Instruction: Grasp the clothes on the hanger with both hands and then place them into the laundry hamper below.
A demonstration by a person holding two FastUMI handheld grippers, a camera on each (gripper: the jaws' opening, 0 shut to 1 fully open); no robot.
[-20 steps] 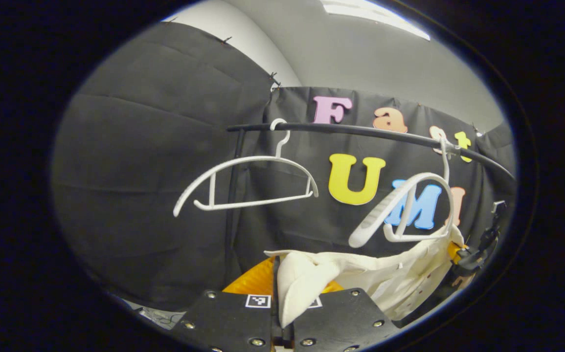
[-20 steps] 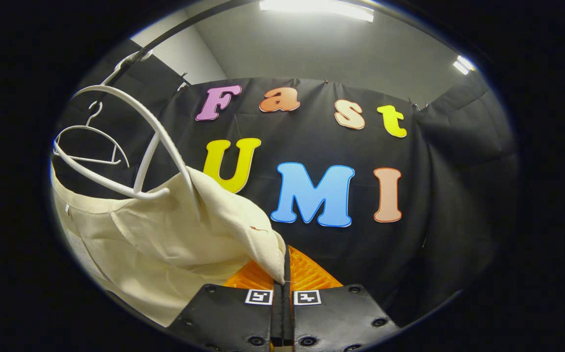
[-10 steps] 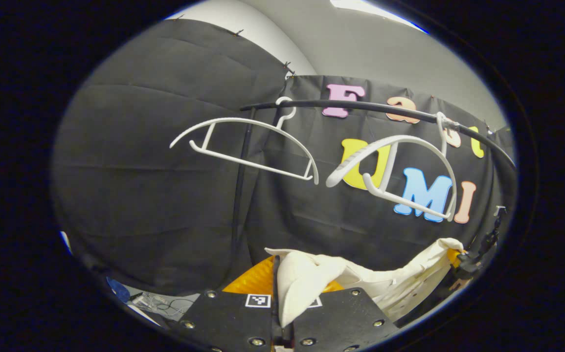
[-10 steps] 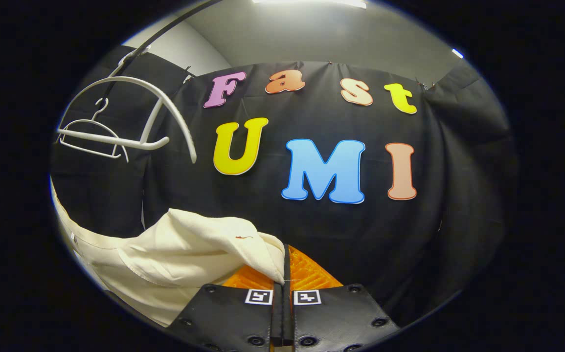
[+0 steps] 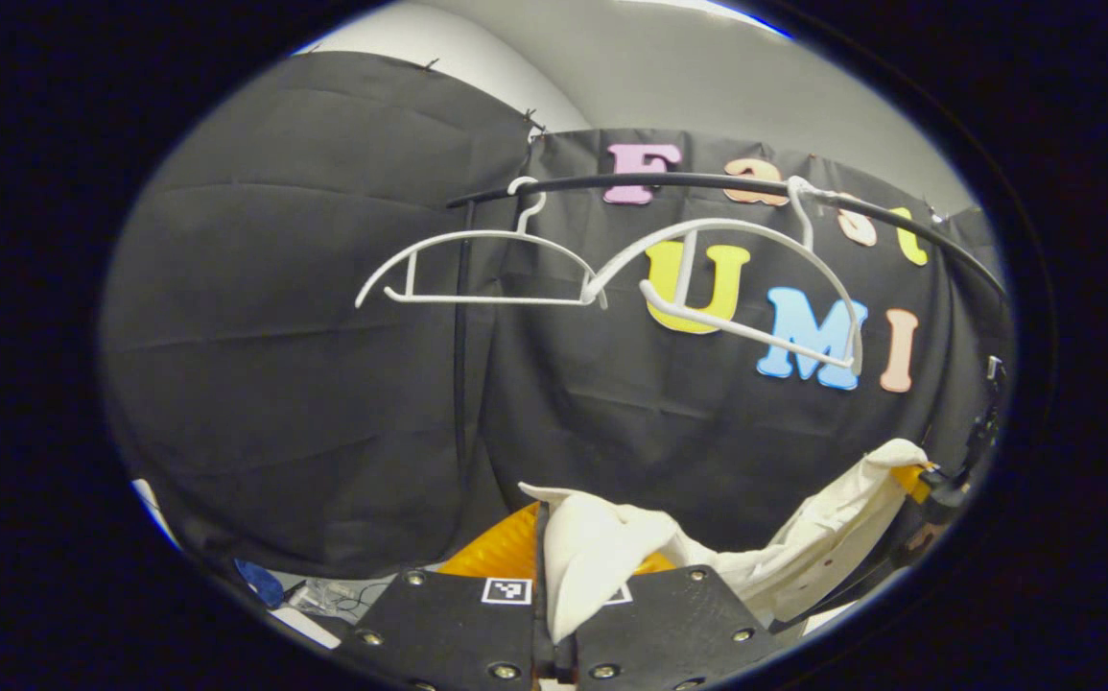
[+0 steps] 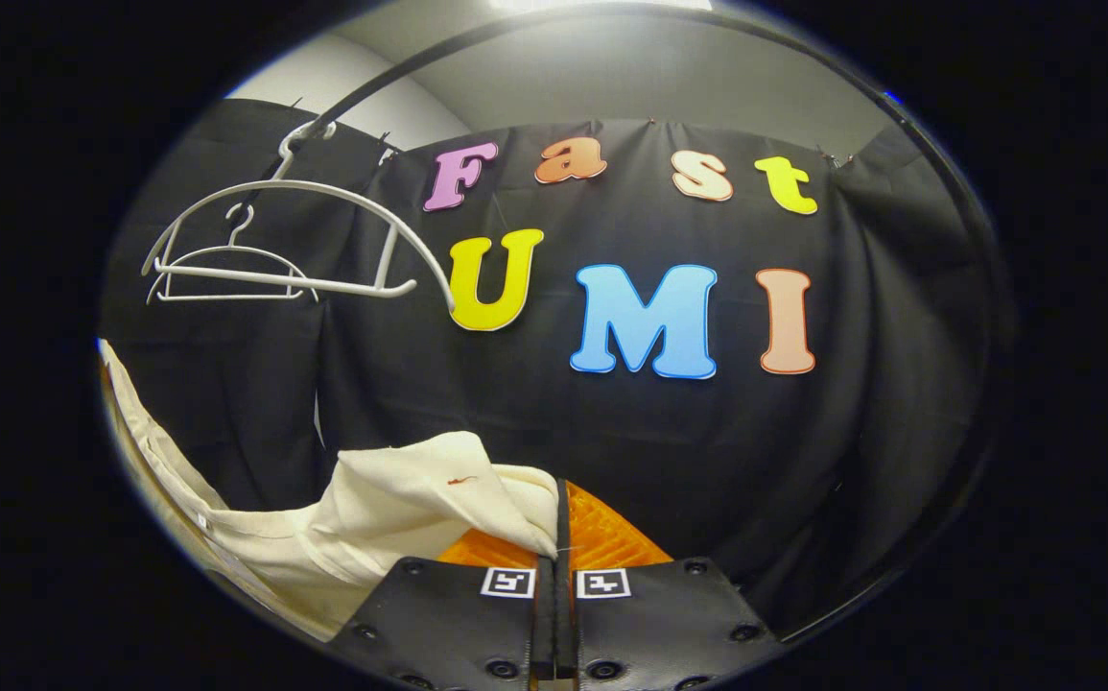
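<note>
Cream shirt (image 5: 803,547) now hangs clear below the rail (image 5: 707,182), slung between the two grippers; one second ago it was draped on the nearer white hanger (image 5: 736,278), which now hangs bare. Left gripper (image 5: 549,614) and right gripper (image 6: 554,566) are each clamped on a shirt corner. Removal looks done; lowering into the hamper remains.

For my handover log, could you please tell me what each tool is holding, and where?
Both grip one cream cloth garment: left tool and right tool each pinch an edge fold.
</note>
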